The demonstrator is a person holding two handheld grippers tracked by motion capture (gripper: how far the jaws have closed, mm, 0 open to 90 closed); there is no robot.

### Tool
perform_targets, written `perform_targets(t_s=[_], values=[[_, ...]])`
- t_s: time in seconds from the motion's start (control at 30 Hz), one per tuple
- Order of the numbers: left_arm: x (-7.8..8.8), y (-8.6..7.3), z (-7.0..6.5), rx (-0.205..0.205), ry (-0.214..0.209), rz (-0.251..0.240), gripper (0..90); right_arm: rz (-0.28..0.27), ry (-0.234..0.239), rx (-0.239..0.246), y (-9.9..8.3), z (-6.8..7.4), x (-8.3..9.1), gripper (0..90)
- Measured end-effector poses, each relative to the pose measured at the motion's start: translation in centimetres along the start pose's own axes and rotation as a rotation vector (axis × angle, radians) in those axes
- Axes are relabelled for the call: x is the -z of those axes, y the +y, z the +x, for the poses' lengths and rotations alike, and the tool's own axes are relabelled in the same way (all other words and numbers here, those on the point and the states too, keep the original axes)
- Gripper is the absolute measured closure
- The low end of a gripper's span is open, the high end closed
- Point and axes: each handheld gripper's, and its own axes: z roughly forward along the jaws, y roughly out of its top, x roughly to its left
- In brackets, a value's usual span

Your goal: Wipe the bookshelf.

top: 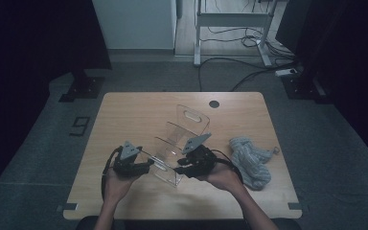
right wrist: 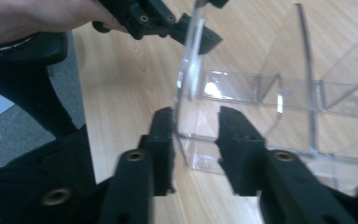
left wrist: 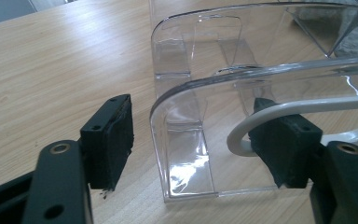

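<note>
Both claws (top: 146, 165) (top: 179, 165) spread, straddling the clear tiered stand's (top: 182, 136) front wall; stand runs table-depthwise.

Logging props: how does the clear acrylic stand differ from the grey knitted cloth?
The acrylic stand is clear, rigid and tiered; the knitted cloth is grey, soft and crumpled. The left hand-held gripper and right hand-held gripper straddle the stand's front panel; the cloth lies untouched. Both rest on the table.
</note>
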Motion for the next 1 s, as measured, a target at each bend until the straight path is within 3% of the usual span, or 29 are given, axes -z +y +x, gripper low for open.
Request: perform_targets(t_s=[0.2, 0.43, 0.67, 0.77, 1.0], values=[[0.2, 0.0, 1.1, 0.008, 0.027, 0.009, 32.7, 0.002, -0.055, -0.016, -1.0, -1.4, 1.7, 47.7], [0.2, -0.2, 2.4, 0.045, 0.033, 0.003, 33.9, 0.009, -0.155, -0.103, -3.4, -4.0, 3.4, 40.3], [-0.1, -0.1, 2.3, 0.044, 0.031, 0.005, 37.6, 0.027, -0.289, -0.183, -6.4, -6.7, 5.6, 33.3], [-0.3, -0.2, 2.3, 0.052, 0.017, 0.004, 40.1, 0.022, -0.321, -0.228, -7.8, -7.8, 6.6, 32.7], [-0.4, -0.2, 2.0, 0.073, 0.040, 0.002, 41.5, 0.042, -0.430, -0.310, -11.3, -10.0, 7.7, 30.5]])
